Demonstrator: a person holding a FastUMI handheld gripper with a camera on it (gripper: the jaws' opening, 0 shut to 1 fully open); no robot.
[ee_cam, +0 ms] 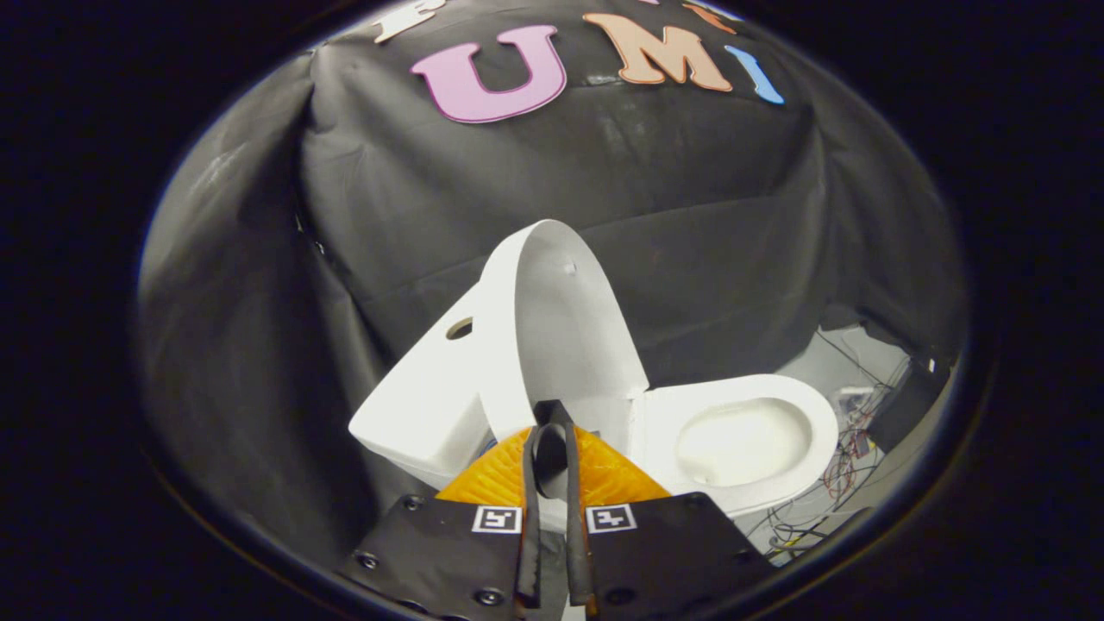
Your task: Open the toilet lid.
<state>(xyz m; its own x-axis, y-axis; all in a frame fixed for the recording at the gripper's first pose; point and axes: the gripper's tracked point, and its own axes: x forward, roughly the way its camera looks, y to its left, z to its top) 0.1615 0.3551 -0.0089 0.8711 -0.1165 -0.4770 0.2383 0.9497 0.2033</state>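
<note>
Gripper view, looking forward along two fingers. Largest ahead: black cloth wall point(690, 190), draped behind everything. Next, white toilet point(483, 379), lying tilted in the frame, beyond the fingertips. Tank point(423, 388) off to the left of the fingers, with a round hole near its top. Bowl and seat point(742, 435) to the right of the fingers, bowl exposed. Toilet lid point(565, 332) raised, standing just beyond the fingertips between tank and bowl. Tangle of thin wires point(849, 457) further right, past the bowl. Hand-held gripper point(552, 429) closed, tips meeting, nothing clamped between them.
</note>
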